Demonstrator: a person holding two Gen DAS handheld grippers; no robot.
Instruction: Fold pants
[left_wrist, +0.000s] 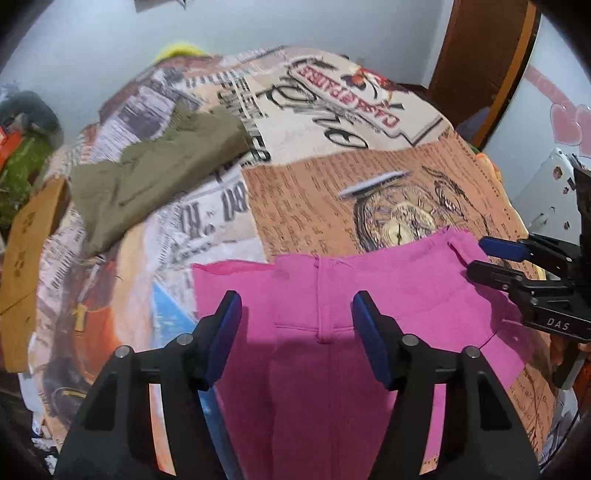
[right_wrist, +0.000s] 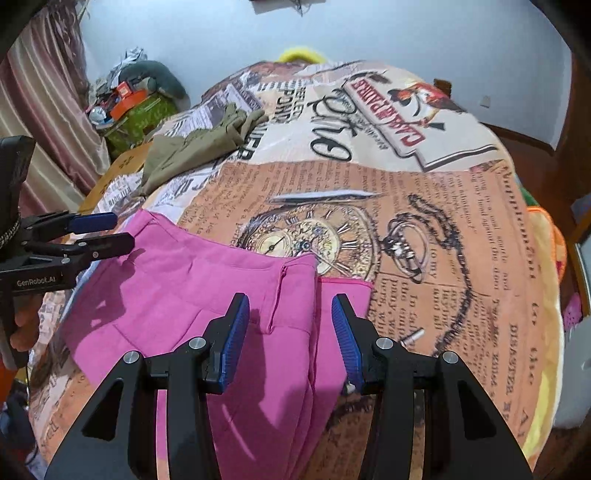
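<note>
Pink pants (left_wrist: 332, 306) lie flat on the printed bedspread, waistband away from me; they also show in the right wrist view (right_wrist: 207, 295). My left gripper (left_wrist: 295, 310) is open above the waistband's middle, holding nothing. My right gripper (right_wrist: 290, 314) is open above the waistband's right end, holding nothing. In the left wrist view the right gripper (left_wrist: 476, 254) reaches in from the right at the waistband corner. In the right wrist view the left gripper (right_wrist: 118, 232) hovers at the waistband's left corner.
Crumpled olive-green pants (left_wrist: 147, 177) lie at the far left of the bed, also in the right wrist view (right_wrist: 199, 147). A cardboard box (left_wrist: 26, 266) sits at the left edge. Clutter (right_wrist: 129, 103) is piled by the curtain. A wooden door frame (left_wrist: 480, 66) stands at back right.
</note>
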